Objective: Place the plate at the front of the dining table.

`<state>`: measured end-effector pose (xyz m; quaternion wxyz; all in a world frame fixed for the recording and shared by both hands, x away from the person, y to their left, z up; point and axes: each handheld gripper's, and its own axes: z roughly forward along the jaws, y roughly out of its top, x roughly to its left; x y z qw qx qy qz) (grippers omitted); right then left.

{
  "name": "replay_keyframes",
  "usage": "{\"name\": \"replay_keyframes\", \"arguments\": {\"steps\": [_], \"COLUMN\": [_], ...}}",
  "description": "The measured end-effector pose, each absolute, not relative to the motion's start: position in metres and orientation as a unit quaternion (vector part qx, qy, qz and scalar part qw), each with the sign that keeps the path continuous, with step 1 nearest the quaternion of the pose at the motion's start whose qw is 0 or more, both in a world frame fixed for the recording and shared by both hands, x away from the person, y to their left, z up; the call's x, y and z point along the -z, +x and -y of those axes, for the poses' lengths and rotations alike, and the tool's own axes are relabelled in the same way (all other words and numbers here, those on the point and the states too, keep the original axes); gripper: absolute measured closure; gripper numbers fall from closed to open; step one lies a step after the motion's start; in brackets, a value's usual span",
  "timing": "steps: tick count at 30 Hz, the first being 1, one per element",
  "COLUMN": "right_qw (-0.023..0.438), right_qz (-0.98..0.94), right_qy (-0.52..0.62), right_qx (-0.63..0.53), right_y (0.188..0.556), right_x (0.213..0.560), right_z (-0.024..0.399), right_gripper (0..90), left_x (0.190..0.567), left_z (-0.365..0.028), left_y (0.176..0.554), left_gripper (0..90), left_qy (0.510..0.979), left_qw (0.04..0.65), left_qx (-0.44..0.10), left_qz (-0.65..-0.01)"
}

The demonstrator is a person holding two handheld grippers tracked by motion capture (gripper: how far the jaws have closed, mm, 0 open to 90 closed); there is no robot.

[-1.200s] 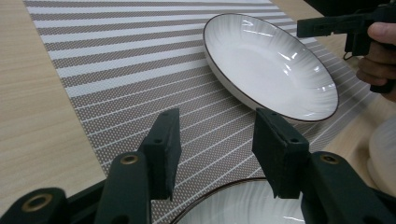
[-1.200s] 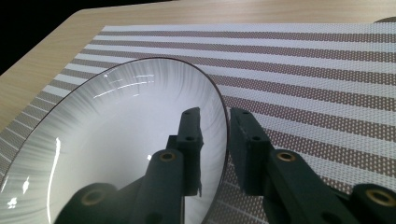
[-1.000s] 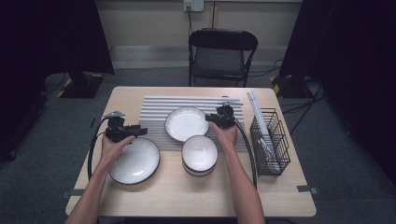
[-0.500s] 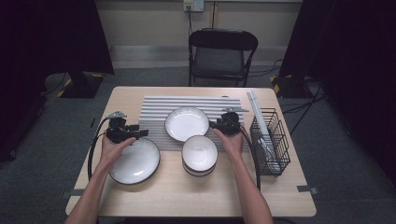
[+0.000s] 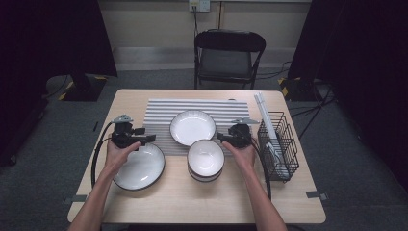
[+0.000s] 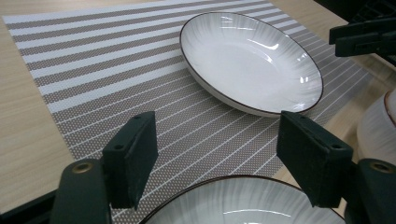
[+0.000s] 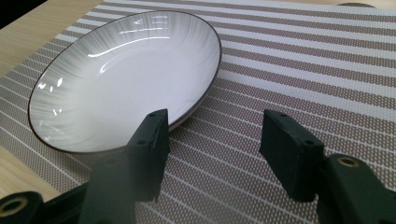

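Observation:
A white dark-rimmed plate lies on the striped placemat. A second plate sits at the front left, and a stack of white bowls in front of the mat. My left gripper hovers over the far rim of the front plate and points right. My right gripper faces left, just right of the mat's plate. Both pairs of jaws have just been opening, and nothing is between them.
A black wire basket with white sticks stands at the table's right edge. A black folding chair is behind the table. The other gripper's jaws show at the top right of the left gripper view.
The right gripper has drawn back toward the person and a little right, away from the mat's plate. Both grippers' jaws stand wider. The plates and bowls have not moved.

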<state>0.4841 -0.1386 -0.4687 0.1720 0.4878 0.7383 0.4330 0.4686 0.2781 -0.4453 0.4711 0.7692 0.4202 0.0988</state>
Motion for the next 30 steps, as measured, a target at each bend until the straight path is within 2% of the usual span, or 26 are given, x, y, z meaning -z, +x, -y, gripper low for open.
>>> {"name": "replay_keyframes", "arguments": {"steps": [9,13,19,25,27,30], "right_qw": [0.188,0.186,0.184,0.179,0.179,0.190], "right_qz": [-0.756,-0.758,-0.766,-0.778,-0.776,-0.771], "right_qy": [0.485,0.495,0.498,0.498,0.498,0.501], "right_qx": [-0.398,-0.383,-0.363,-0.339,-0.343,-0.345], "right_y": [0.468,0.464,0.462,0.458,0.456,0.453], "right_x": [0.476,0.483,0.486,0.487,0.488,0.491], "right_z": [0.144,0.150,0.153,0.152,0.153,0.156], "right_gripper": [36.4,33.9,31.6,29.8,30.2,30.7], "left_x": [0.439,0.437,0.432,0.425,0.424,0.422], "left_z": [-0.272,-0.270,-0.264,-0.260,-0.260,-0.259], "left_y": [0.464,0.461,0.457,0.453,0.452,0.451], "left_gripper": [24.6,28.1,26.7,27.6,23.8,24.2], "left_qy": [0.773,0.773,0.777,0.777,0.774,0.773], "left_qw": [0.477,0.480,0.484,0.493,0.503,0.511], "left_qx": [-0.107,-0.106,-0.112,-0.109,-0.110,-0.104], "left_qz": [-0.406,-0.402,-0.388,-0.376,-0.369,-0.361]}}
